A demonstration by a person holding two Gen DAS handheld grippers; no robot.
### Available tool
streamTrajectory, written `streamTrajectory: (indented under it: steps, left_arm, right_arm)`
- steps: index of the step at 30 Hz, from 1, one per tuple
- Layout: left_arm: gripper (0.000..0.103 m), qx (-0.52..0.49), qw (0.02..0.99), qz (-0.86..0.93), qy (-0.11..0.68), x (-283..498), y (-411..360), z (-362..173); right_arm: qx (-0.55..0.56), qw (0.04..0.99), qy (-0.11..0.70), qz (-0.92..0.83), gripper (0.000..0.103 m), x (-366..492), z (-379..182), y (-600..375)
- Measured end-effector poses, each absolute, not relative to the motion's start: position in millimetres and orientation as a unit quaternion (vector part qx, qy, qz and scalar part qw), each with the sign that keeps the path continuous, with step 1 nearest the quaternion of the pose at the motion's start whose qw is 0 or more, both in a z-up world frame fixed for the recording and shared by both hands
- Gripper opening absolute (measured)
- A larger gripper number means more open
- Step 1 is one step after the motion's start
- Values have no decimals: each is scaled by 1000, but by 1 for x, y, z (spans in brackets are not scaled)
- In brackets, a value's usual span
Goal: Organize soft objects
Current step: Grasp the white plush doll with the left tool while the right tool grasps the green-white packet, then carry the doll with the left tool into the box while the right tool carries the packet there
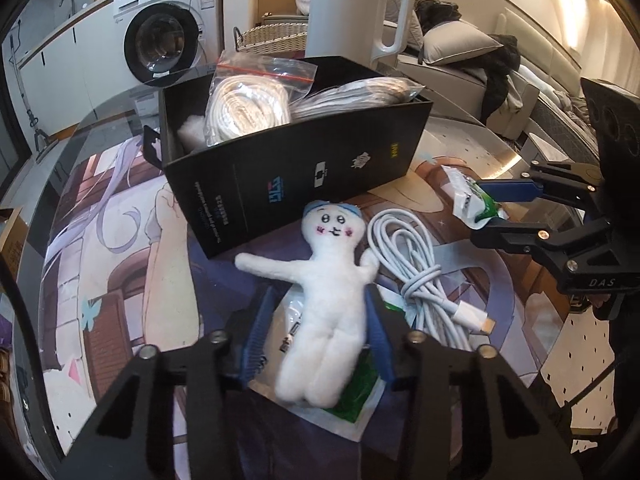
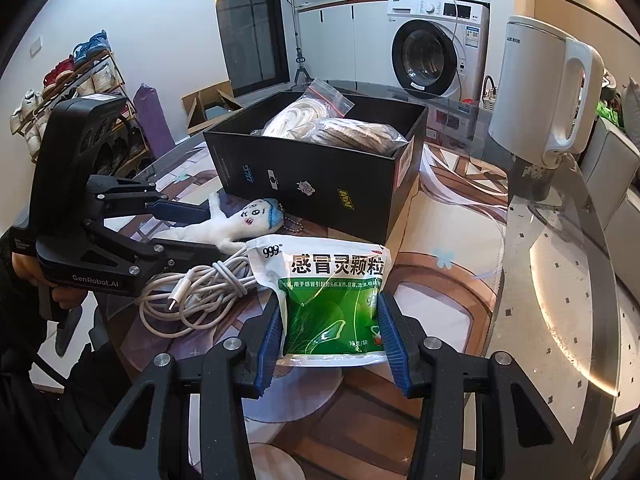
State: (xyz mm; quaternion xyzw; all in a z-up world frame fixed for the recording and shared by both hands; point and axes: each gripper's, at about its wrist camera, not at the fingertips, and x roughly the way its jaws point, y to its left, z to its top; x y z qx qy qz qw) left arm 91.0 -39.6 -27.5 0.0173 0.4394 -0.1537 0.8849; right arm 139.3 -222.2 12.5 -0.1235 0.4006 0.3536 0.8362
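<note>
Left wrist view: white plush doll (image 1: 320, 304) gripped by the left tool (image 1: 320, 332).
A green-and-white sachet (image 2: 332, 300) is clamped in the right tool (image 2: 332, 344) above the desk (image 2: 440, 320), near the black box (image 2: 320, 176).

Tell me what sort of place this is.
Most likely a small lived-in flat, its laundry corner opening onto the living area: a front-loading washing machine beside a counter with a tap, a shoe rack, and a sofa with cushions.

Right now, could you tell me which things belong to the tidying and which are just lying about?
Job: plush doll, green sachet, white cable, black box with bagged ropes.
Lying about: kettle, washing machine, wicker basket.
</note>
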Motion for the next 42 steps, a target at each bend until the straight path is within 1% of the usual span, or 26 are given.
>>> streamTrajectory:
  steps: [1,4,21,35,42]
  left_arm:
    - [31,18,886,-155,438,89,-40,-27]
    - [26,17,888,-161,430,85,-37,-26]
    - [26,-18,914,-148,378,64,-15,3]
    - [26,-49,933,-131,333,75,-6,43]
    - [26,-55,938,-117,321,89,-7,54]
  right_arm:
    - [-123,837,400,353,46,139,13,-222]
    - [-123,837,399,353,46,138,13,-222]
    - [-121,845,383,354,46,132,26,-220]
    - [-111,864,353,343,46,135,66,-219]
    - [-105,872,337,341,46,142,82,-213]
